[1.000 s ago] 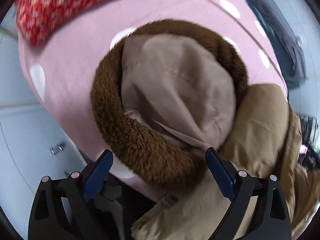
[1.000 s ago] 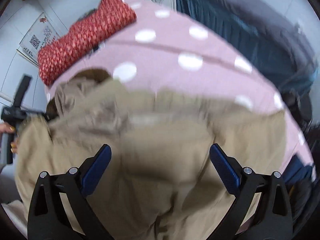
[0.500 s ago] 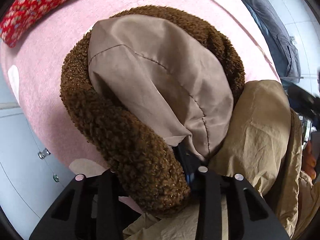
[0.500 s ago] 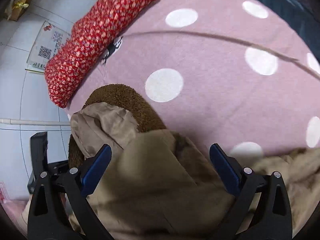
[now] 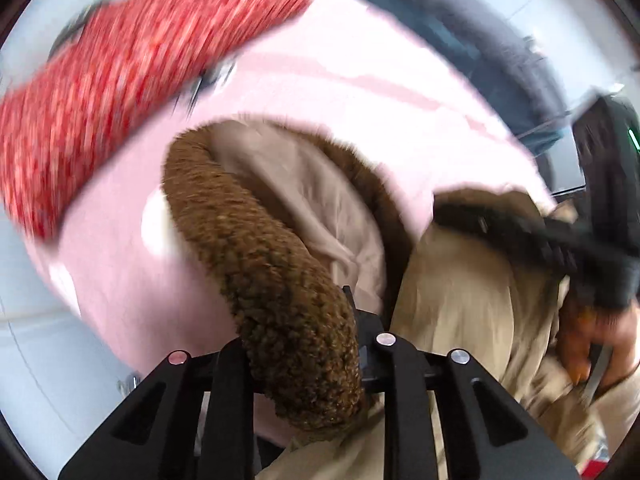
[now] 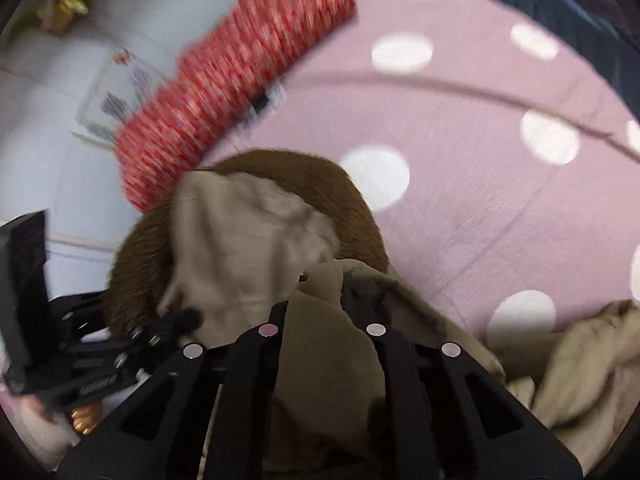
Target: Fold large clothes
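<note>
A tan hooded coat (image 5: 472,312) lies on a pink polka-dot bed sheet (image 6: 480,160). Its hood (image 6: 240,240) has a pale lining and a brown fleece trim (image 5: 248,248). My left gripper (image 5: 308,312) is closing, and the fleece trim is pinched between its jaws and lifted. My right gripper (image 6: 322,292) is shut on a fold of the tan coat fabric (image 6: 328,360) at the collar, just right of the hood. The left gripper (image 6: 180,320) shows black and blurred in the right wrist view. The right gripper (image 5: 560,248) shows as a dark smear in the left wrist view.
A red patterned pillow (image 6: 240,80) lies at the bed's far left, close behind the hood. Dark blue-grey cloth (image 5: 480,40) runs along the far side of the bed. A white wall or cabinet (image 5: 40,360) stands to the left. A person's hand (image 5: 592,344) holds the right gripper.
Both grippers went from wide open to closed. The left took hold of the fleece trim and rose with it. The right dropped onto the coat by the hood and shut on the fabric.
</note>
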Demonstrator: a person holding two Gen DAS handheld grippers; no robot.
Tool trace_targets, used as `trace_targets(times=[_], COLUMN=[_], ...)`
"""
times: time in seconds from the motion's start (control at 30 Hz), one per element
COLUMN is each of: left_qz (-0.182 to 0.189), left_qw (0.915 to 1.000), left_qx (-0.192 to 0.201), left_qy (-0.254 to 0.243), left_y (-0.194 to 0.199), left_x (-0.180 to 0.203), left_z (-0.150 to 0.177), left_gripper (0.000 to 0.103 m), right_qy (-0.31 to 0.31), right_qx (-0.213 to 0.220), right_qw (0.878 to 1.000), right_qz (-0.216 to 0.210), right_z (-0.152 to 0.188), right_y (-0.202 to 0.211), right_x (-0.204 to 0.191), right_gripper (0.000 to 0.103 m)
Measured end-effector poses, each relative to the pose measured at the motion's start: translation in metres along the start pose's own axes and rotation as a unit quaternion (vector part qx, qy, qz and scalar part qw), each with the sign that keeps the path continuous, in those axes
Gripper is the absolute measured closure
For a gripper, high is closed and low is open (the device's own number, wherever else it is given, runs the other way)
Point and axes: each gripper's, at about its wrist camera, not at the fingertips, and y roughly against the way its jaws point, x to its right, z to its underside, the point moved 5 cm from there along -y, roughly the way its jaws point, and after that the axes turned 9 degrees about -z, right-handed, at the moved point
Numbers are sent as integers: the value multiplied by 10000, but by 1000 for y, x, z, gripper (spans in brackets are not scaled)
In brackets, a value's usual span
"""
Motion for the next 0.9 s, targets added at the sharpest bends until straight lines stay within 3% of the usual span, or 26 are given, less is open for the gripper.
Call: trace_targets(times=[0.13,0.2,0.33,0.4,0.5,0.57,0.6,0.63,0.67,0.7,0.73,0.8,0.9], left_qz=[283,370,633,711,696,800,929,973,1007,1014,919,480,267], left_qw=[9958,9898,9734,9647,9444,9470,9548,9589,9615,9633,9647,9700,9792], left_qx=[504,761,1366,1685,2291,2159,1915,1834,1779,1688,1670,1629,1402], left_qy=[-715,-1149,-1726,-1895,-2252,-2241,-2077,-1936,-1836,-1824,-1817,-1738,-1444], left_y=[39,57,108,136,177,173,162,157,150,139,129,110,91], left_x=[57,90,157,175,217,229,231,230,227,222,215,188,146], left_z=[-54,-76,-139,-160,-189,-203,-211,-211,-211,-207,-206,-196,-172], left_gripper=[86,86,87,87,86,78,68,60,38,19,15,15,15], right_qy=[130,238,420,492,778,638,499,405,231,7,-142,-408,-852], right_qx=[462,965,1903,2502,2945,3083,3196,3221,3190,3091,2970,2777,2572], right_qw=[9988,9950,9808,9668,9523,9488,9458,9454,9470,9504,9540,9588,9608], right_qz=[79,-70,60,173,194,262,292,290,315,348,385,435,592], right_z=[-4,-6,-15,-20,-23,-24,-25,-24,-23,-19,-17,-1,32], right_y=[67,110,195,250,300,305,304,298,287,272,263,244,227], right_x=[-11,-23,-50,-66,-93,-101,-97,-92,-84,-74,-63,-46,-8], right_gripper=[91,91,91,91,91,83,63,28,17,15,15,15,15])
